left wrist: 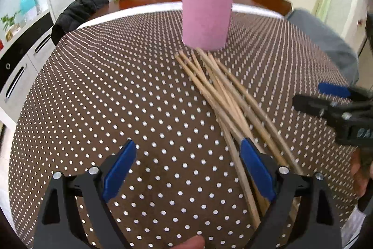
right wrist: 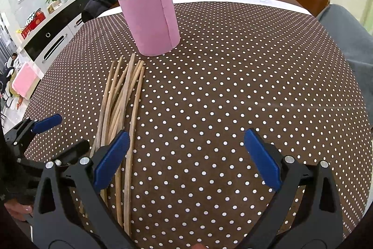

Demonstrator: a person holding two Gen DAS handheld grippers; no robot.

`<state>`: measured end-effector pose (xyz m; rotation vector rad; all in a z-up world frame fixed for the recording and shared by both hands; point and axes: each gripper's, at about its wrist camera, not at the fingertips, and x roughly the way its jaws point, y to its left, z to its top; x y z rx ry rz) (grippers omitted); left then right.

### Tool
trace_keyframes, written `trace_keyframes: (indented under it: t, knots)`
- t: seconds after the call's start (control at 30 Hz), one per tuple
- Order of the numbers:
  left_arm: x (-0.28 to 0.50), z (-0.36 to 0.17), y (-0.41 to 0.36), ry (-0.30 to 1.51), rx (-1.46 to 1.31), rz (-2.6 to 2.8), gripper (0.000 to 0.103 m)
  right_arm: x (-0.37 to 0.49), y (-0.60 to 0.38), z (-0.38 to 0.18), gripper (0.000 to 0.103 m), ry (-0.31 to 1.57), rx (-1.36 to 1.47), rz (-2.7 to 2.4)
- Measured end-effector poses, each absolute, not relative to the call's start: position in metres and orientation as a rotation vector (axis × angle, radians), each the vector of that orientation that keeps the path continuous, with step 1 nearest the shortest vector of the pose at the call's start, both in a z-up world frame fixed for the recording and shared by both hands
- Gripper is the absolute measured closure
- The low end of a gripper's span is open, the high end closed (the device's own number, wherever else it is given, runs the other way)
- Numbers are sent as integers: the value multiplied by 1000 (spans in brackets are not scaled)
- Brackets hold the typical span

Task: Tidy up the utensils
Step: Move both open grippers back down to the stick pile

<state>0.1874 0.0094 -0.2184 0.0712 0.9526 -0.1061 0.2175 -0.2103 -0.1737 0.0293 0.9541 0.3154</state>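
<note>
chopsticks: loose pile of thin pale wooden chopsticks [left wrist: 223,95] flat on the brown white-dotted tablecloth [left wrist: 116,97], between the two grippers, tips fanned just short of the cup base; seven or so, exact count unclear
holder: pink cylindrical cup with a white inner rim [right wrist: 151,22], upright at the far side of the cloth; two chopsticks already standing in it, leaning apart
left gripper: left gripper [left wrist: 186,169] spread wide, nothing held, low over the cloth just left of the pile; its right blue pad overlaps the nearest sticks in view, contact unclear
right gripper: right gripper [right wrist: 186,158] spread wide, nothing held, just right of the pile
step: partway through, judging by two sticks in the cup and the rest still lying; a next pick looks due
next move: likely needs one gripper centred over a single stick, closed across its shaft, then tipped upright into the cup
materials: sticks slim, smooth, tapered, crossed and overlapping, so may roll or lift in twos; cup has a matte wrap with a vertical seam; cloth flat, no wrinkles near the pile
</note>
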Motion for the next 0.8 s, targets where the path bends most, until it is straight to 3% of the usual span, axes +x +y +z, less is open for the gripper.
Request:
trace_keyframes:
  t: [0.53, 0.63, 0.73, 0.8]
  knots:
    - [193, -227, 7, 962, 111, -79, 13, 228, -178, -184, 7, 996, -56, 369]
    - [197, -227, 13, 962, 121, -83, 13, 233, -168, -190, 22, 1022, -108, 365]
    - [200, -226, 15, 965, 128, -93, 13, 232, -160, -188, 29, 1018, -147, 384]
    - [204, -226, 15, 965, 137, -89, 13, 231, -156, -184, 44, 1024, -159, 389]
